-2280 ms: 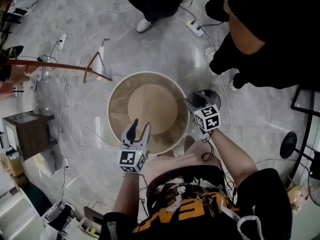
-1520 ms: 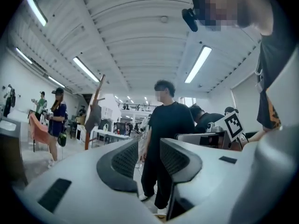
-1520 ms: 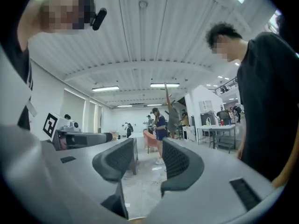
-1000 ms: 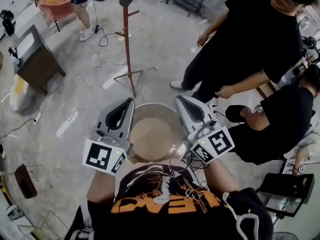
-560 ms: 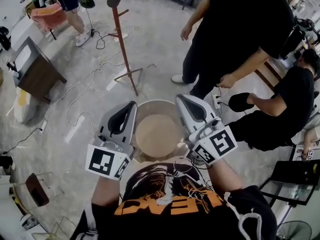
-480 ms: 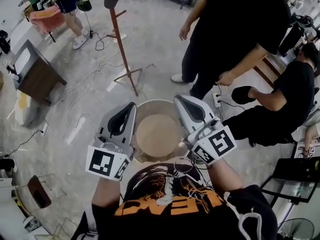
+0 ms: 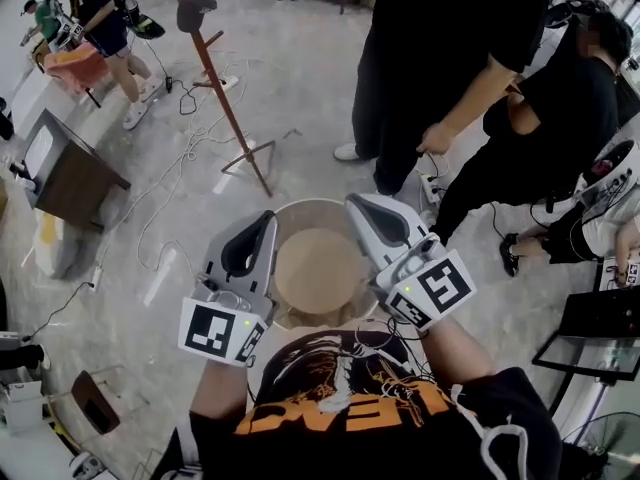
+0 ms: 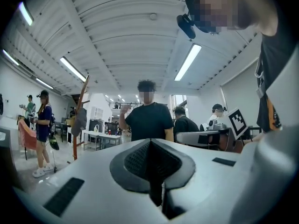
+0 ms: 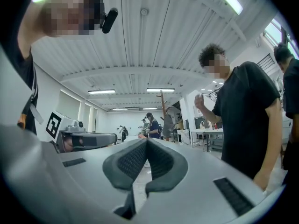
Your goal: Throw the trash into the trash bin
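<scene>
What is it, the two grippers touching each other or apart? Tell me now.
Apart. In the head view the left gripper and the right gripper sit side by side, and the bin shows plainly across the gap between them.

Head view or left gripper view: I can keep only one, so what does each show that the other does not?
Only the head view shows the trash bin on the floor, between the left gripper and the right gripper. Only the left gripper view shows the ceiling lights and its own pads pressed together with nothing between them. Both show the coat stand and the standing person in black.
</scene>
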The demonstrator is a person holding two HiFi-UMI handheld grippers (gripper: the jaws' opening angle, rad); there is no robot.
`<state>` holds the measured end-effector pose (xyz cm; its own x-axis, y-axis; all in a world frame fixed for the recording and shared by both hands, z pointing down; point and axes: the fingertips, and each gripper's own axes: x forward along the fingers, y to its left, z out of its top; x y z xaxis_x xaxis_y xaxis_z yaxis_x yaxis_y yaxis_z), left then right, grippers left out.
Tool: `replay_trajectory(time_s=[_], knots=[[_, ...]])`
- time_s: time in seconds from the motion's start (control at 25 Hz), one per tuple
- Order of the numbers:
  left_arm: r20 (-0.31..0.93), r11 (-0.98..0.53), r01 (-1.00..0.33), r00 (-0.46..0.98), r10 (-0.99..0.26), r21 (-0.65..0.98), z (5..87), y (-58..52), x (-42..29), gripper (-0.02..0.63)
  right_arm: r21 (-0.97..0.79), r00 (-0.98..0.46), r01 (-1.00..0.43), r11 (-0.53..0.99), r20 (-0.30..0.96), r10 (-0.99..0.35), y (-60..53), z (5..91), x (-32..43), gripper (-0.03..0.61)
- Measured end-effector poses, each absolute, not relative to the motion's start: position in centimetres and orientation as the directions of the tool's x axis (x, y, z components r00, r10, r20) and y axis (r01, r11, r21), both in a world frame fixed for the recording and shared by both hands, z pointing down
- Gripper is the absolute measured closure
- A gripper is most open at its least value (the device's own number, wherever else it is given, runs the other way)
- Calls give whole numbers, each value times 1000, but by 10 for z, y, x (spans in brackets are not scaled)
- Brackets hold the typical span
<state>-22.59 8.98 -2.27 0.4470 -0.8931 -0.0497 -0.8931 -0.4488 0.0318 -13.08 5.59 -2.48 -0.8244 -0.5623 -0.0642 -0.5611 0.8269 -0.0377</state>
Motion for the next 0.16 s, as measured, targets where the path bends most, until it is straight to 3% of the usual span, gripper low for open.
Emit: replay_trajectory(time_s=[0.16], knots=[[-50, -472, -881, 470, -881, 29, -25, 85, -205, 592, -37, -820, -568, 822, -64, -569, 53, -28, -114, 565]])
